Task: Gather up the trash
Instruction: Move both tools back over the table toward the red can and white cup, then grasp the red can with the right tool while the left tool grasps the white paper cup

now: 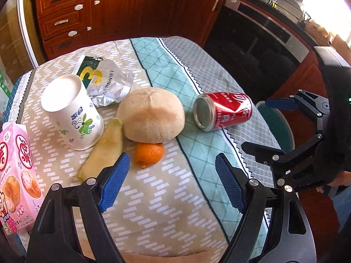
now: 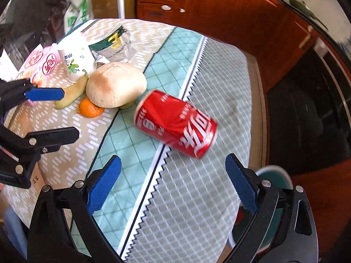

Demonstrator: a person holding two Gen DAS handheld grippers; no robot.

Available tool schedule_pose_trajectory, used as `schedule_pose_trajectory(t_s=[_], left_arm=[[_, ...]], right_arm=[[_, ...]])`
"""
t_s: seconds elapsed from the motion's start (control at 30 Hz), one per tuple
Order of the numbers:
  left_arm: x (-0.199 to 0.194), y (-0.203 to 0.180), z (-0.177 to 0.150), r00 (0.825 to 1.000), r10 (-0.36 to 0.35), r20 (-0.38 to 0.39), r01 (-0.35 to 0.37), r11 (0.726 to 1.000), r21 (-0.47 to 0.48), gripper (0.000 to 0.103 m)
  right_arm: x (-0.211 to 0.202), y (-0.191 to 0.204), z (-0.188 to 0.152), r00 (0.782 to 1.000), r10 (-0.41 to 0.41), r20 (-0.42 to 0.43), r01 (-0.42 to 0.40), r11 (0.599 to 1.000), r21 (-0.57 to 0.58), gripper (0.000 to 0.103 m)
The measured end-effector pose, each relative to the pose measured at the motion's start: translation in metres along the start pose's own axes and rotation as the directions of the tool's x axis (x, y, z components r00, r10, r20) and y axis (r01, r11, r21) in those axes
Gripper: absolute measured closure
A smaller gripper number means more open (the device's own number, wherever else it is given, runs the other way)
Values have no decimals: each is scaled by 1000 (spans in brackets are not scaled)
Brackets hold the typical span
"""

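Note:
A dented red soda can [image 1: 223, 114] lies on its side on the cloth-covered table [image 1: 166, 197]; it also shows in the right wrist view [image 2: 175, 123]. A white paper cup [image 1: 73, 112] stands upside down beside a crumpled foil wrapper [image 1: 105, 83], a pale peel [image 1: 103, 151], a round bun [image 1: 151, 116] and an orange [image 1: 149, 154]. My left gripper [image 1: 173, 184] is open and empty, just short of the orange. My right gripper [image 2: 173, 186] is open and empty, close in front of the can. A green-rimmed bin [image 2: 274, 177] sits below the table's right edge.
A pink carton [image 1: 16, 175] stands at the table's left edge. Red wooden cabinets [image 1: 131, 11] and a dark oven [image 1: 258, 37] lie beyond the table. The right gripper shows in the left wrist view [image 1: 263, 127]; the left gripper shows in the right wrist view [image 2: 63, 114].

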State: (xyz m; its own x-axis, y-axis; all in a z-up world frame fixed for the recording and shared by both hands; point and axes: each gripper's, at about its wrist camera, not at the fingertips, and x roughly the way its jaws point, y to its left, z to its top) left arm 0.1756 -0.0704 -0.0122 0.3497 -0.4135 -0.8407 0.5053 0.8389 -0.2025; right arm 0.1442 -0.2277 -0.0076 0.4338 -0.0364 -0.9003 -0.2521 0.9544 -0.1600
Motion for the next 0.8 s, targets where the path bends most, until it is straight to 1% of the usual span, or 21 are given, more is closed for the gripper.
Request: schedule_pose_trajectory(t_s=[0.07, 0.23, 0.27, 0.37, 0.43, 0.53, 0.6, 0.67, 0.7, 0.73, 0.8], left_arm=[[1, 9, 0, 1000, 7, 2, -7, 1000, -17, 22], [4, 28, 2, 1000, 11, 11, -10, 998, -60, 22], [4, 30, 2, 1000, 11, 11, -10, 998, -66, 22], [8, 33, 3, 1000, 9, 4, -8, 998, -68, 22], [9, 33, 3, 1000, 9, 3, -9, 998, -62, 22], [9, 33, 3, 1000, 6, 11, -6, 998, -60, 22], [9, 36, 4, 1000, 1, 15, 0, 998, -66, 22], [9, 38, 5, 1000, 0, 18, 2, 998, -70, 22], [10, 39, 5, 1000, -2, 18, 3, 997, -73, 22], [10, 40, 5, 1000, -5, 17, 6, 997, -78, 22], [11, 41, 5, 1000, -10, 17, 11, 997, -81, 22]], right_arm=[[8, 1, 5, 1000, -21, -9, 20, 999, -43, 11], [31, 3, 14, 998, -45, -42, 41, 993, -109, 11], [34, 4, 15, 997, -67, -35, 62, 990, -128, 11], [41, 7, 18, 995, -100, -16, 96, 979, -179, 11], [47, 6, 22, 994, -105, -22, 98, 975, -199, 11], [57, 5, 26, 991, -135, -24, 126, 965, -232, 12], [62, 4, 28, 986, -164, -16, 155, 956, -251, 17], [65, 1, 31, 981, -196, -12, 187, 949, -253, 27], [67, -1, 34, 979, -204, -12, 196, 950, -242, 29], [67, -3, 34, 978, -209, -11, 201, 953, -228, 35], [68, -5, 34, 977, -213, -6, 208, 957, -201, 36]])
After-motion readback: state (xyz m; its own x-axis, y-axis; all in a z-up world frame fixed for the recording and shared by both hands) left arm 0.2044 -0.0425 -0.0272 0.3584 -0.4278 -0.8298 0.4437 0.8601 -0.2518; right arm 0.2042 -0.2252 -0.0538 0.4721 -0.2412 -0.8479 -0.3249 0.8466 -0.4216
